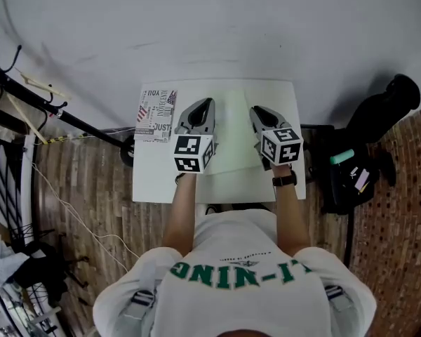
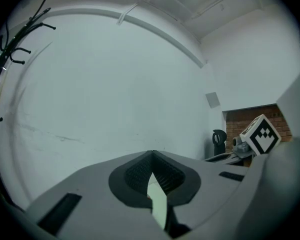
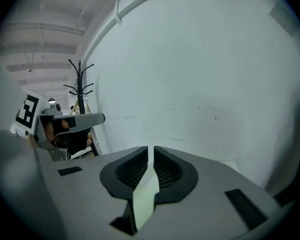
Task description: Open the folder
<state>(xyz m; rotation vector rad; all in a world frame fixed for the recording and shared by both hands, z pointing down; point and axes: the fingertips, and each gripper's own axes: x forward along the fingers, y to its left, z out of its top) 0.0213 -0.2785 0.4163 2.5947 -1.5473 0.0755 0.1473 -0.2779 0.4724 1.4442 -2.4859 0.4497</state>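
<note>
Head view looks down on the folder (image 1: 233, 140), pale green and flat on the white table (image 1: 151, 180), its cover down. It lies below and between the two grippers, reaching under the inner side of each.

The left gripper (image 2: 151, 156) has its pads pressed tip to tip with nothing clamped. The right gripper (image 3: 150, 151) shows only a thin slit between its pads, also empty. A pale green sliver low in each gap looks like the folder seen from above, not something gripped.

Judging from this, the cover is thin and lies tight on the sheets beneath. Jaws this narrow could skid over the edge, or bite through the whole stack and lift the folder instead of opening it. On a smooth top, a sideways nudge would likely push it away. The grippers also sit close together and could knock each other.

Whatever the folder holds is hidden while it is closed. Just outside the left gripper, on the table's far corner, lies a printed book (image 1: 156, 115). Well outside the right gripper, off the table, a black bag (image 1: 351, 181) sits with a teal thing (image 1: 341, 156) at its mouth; its other contents can't be made out.
</note>
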